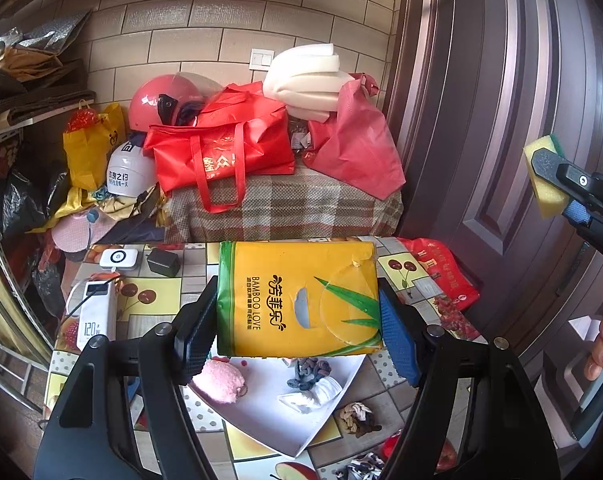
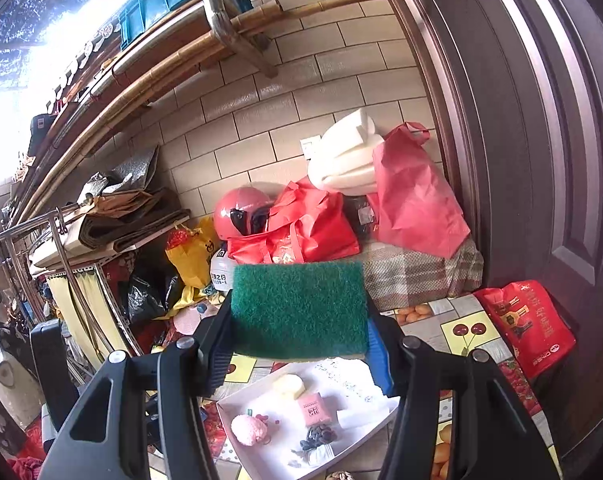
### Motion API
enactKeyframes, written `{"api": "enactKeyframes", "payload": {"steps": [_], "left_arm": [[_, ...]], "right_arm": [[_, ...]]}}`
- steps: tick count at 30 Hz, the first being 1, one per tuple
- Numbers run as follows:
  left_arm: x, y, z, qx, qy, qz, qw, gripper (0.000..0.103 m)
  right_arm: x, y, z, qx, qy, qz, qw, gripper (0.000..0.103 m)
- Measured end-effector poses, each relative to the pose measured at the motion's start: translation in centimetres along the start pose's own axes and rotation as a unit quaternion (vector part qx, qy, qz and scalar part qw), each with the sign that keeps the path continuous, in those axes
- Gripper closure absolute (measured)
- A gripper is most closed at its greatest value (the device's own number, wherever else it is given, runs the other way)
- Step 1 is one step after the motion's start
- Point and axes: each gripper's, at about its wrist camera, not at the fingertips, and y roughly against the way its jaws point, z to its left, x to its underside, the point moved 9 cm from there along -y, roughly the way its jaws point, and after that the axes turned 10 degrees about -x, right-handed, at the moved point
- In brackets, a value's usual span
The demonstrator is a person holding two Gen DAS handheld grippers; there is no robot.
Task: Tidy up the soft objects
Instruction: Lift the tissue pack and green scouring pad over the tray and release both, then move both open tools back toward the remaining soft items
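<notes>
My left gripper (image 1: pixel 297 312) is shut on a yellow tissue pack (image 1: pixel 297 300) and holds it above a white tray (image 1: pixel 261 416). The tray holds a pink pompom (image 1: pixel 221 384), a dark scrunchie (image 1: pixel 311 370) and a white cloth bit (image 1: pixel 317 394). My right gripper (image 2: pixel 299 332) is shut on a green-and-yellow sponge (image 2: pixel 299 308), held above the same tray (image 2: pixel 237 408), which also shows a yellow sponge piece (image 2: pixel 289 385) and a pink packet (image 2: pixel 314 409). The right gripper with its sponge (image 1: pixel 545 178) shows at the right edge of the left wrist view.
A brown braided scrunchie (image 1: pixel 357 418) lies on the patterned tablecloth (image 1: pixel 157 296) beside the tray. A power bank (image 1: pixel 95 314), a white charger (image 1: pixel 118 258) and a black adapter (image 1: pixel 163 262) lie at the table's left. Red bags (image 1: pixel 229 148) and a helmet (image 1: pixel 161 100) are piled behind. A door (image 1: pixel 501 120) stands at the right.
</notes>
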Motion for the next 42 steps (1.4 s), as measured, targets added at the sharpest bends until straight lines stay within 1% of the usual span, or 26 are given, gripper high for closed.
{"api": "enactKeyframes", "payload": {"steps": [10,15,20,24,27,29,30,31,32,33,34,35,42], "left_arm": [[1.1,-4.3,1.7,-0.015,0.012,0.03,0.9994,0.03],[2.3,-7.3,2.8,-0.018,0.024,0.054,0.9981,0.03],[4.0,-11.1,4.9,-0.019,0.061,0.091,0.9939,0.03],[6.2,-13.9,5.3,-0.022,0.062,0.124,0.9901,0.03],[8.0,-15.5,5.1,-0.028,0.055,0.146,0.9873,0.03],[9.0,-16.5,5.1,-0.033,0.054,0.16,0.9851,0.029],[9.4,-16.9,5.2,-0.039,0.052,0.164,0.9844,0.028],[9.5,-17.2,5.3,-0.047,0.046,0.163,0.9844,0.022],[9.5,-17.3,5.5,-0.058,0.04,0.154,0.9855,0.018],[9.4,-17.3,5.8,-0.069,0.036,0.145,0.9864,0.007],[9.3,-17.3,6.0,-0.073,0.033,0.141,0.9867,0.0],[9.3,-17.3,6.2,-0.076,0.033,0.14,0.9867,0.0],[9.8,-17.0,6.5,-0.088,0.032,0.144,0.9852,0.0]], "right_arm": [[3.0,-4.9,-1.6,-0.007,-0.021,0.048,0.999,0.047],[5.9,-8.4,-3.2,-0.01,-0.047,0.092,0.995,0.047],[10.5,-13.0,-5.7,0.005,-0.075,0.157,0.985,0.047],[14.7,-16.2,-7.5,0.014,-0.109,0.205,0.973,0.047],[17.0,-18.0,-8.2,0.023,-0.116,0.228,0.966,0.046],[18.1,-19.0,-8.3,0.025,-0.119,0.236,0.964,0.045],[18.4,-19.4,-8.2,0.023,-0.12,0.239,0.963,0.045],[18.8,-19.9,-8.1,0.019,-0.122,0.243,0.962,0.044],[19.1,-20.2,-8.0,0.012,-0.126,0.248,0.96,0.041],[19.4,-20.4,-7.9,0.007,-0.132,0.252,0.959,0.021],[19.6,-20.5,-8.0,0.007,-0.135,0.251,0.958,0.004],[19.7,-20.3,-8.0,0.013,-0.135,0.248,0.959,0.0],[19.5,-18.8,-7.8,0.02,-0.138,0.237,0.961,0.0]]}}
